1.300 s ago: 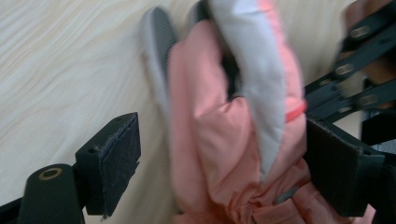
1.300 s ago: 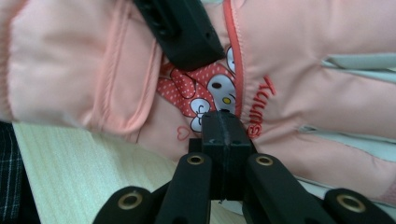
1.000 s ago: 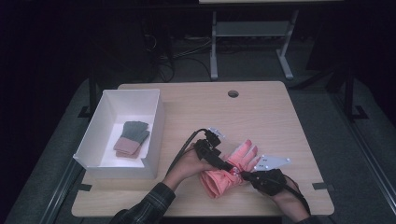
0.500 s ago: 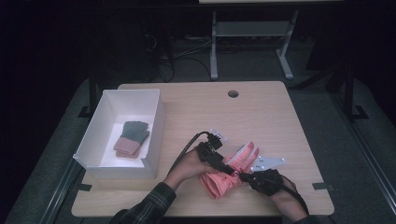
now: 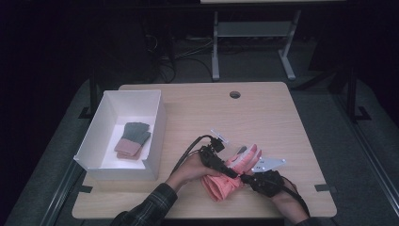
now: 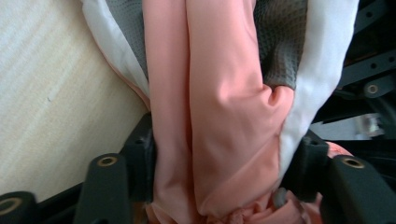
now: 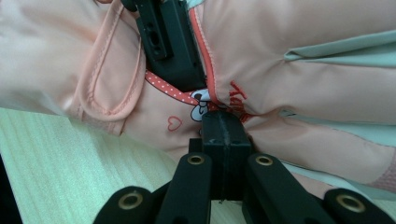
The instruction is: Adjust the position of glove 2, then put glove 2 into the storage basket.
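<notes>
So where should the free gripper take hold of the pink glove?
Best at the bunched cuff end of the pink glove, coming from the left, across its length. The cloth there is gathered into a fold narrow enough for the left gripper, while the right gripper pins the middle.

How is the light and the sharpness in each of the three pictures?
High view: dark surroundings, evenly lit light wooden table, no glare, slightly soft. Left gripper view: bright; the pink fabric glove is close to the lens and a little blurred. Right gripper view: well lit, stitching sharp, the black left gripper slightly soft.
</notes>
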A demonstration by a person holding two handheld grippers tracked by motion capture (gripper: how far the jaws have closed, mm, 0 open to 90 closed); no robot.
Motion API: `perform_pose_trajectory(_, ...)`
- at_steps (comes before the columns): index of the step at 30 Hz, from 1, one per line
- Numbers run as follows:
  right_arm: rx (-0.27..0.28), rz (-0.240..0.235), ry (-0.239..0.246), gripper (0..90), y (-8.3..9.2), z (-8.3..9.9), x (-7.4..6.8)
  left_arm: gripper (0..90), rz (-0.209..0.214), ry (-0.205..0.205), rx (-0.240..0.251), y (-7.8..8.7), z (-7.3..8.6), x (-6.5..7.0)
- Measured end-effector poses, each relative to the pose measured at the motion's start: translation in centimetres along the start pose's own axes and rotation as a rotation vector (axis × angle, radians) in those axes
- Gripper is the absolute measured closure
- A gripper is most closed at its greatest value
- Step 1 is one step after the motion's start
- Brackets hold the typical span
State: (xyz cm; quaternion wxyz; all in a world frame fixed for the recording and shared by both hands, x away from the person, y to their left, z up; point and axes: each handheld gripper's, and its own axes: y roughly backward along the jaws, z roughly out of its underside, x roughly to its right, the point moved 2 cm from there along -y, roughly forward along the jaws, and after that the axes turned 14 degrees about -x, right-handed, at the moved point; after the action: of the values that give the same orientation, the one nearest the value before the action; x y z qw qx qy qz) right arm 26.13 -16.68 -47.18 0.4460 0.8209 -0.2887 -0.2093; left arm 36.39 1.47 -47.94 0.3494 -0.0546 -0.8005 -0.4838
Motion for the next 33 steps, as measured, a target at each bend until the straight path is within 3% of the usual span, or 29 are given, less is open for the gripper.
perform_pose_trajectory(6,0.001,-0.001,-0.004,90.0,-0.1,-0.1,0.0,48.8,0.044,0.031,0.017,0.0,0.3,-0.5)
perform_pose_trajectory(12,0.006,-0.008,0.000,90.0,0.0,0.0,0.1,57.5,0.043,0.033,0.038,0.3,0.5,-0.4)
perform_pose_trajectory(20,0.032,-0.033,0.002,88.4,0.9,0.1,0.3,60.5,0.029,0.039,0.073,0.7,0.7,0.3)
perform_pose_trajectory(26,0.059,-0.078,-0.016,75.7,1.8,0.3,0.4,60.5,0.001,0.045,0.085,1.1,0.7,1.1)
perform_pose_trajectory(33,0.097,-0.086,-0.027,57.7,2.9,0.6,0.3,60.5,-0.018,0.047,0.116,1.9,0.8,1.6)
